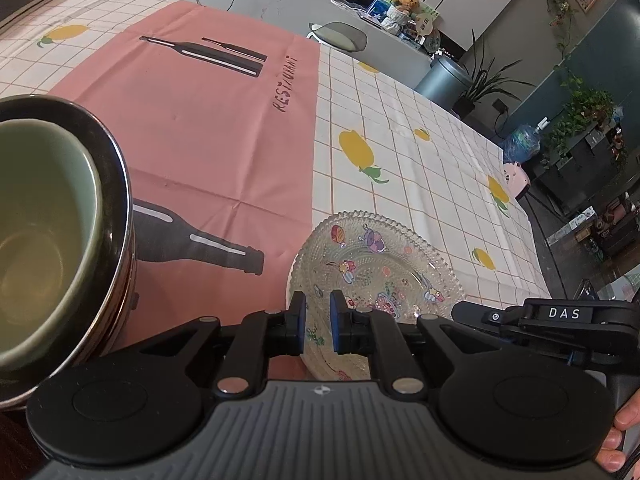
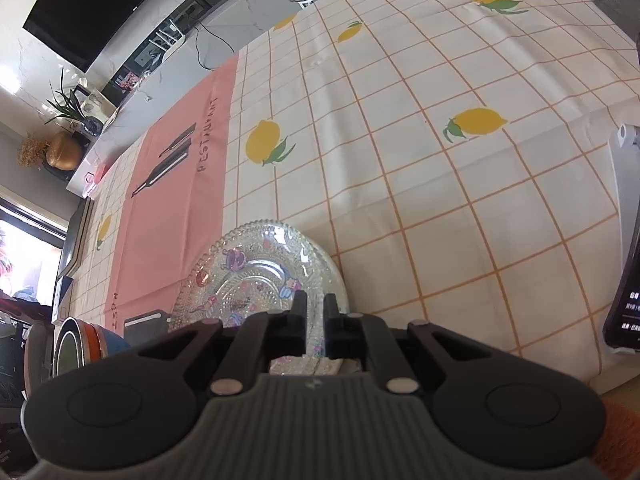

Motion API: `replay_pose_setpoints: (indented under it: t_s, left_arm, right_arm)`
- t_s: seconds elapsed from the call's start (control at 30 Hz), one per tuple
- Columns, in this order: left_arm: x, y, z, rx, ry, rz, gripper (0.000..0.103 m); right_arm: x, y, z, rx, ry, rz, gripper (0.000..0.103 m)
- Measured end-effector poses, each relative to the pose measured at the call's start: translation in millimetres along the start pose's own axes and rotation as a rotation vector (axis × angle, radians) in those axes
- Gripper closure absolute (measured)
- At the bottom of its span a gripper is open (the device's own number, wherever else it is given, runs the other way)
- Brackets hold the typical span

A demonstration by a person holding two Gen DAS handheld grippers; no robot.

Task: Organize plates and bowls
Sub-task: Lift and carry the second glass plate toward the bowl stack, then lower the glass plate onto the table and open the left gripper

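Both the left gripper (image 1: 318, 322) and right gripper (image 2: 316, 326) tilt steeply downward, jaws nearly closed

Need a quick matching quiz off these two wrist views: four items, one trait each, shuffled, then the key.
Items:
1. glass plate
2. green bowl
3. placemat
4. tablecloth

Traits:
A. pink, printed with dark bottles
B. nested inside a dark, metal-rimmed bowl
C. clear, with cartoon prints, near edge between both grippers' jaws
D. white checks with yellow lemons

Pairs: 1-C, 2-B, 3-A, 4-D
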State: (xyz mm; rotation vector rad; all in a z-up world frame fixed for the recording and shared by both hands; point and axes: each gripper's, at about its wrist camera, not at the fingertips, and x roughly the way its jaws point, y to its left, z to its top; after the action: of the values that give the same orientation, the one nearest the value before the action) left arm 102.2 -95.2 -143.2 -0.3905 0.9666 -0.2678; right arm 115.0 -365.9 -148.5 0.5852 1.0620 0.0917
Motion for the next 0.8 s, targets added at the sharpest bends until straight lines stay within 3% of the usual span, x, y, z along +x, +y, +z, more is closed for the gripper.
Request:
replay_pose_setpoints:
  t_s: [0.8]
  left_arm:
    - [-5,-19,-16,0.167,-0.064,0.066,0.085]
  right_arm:
    - [6,23,-13,-0.189,-0.015,-0.159,0.096]
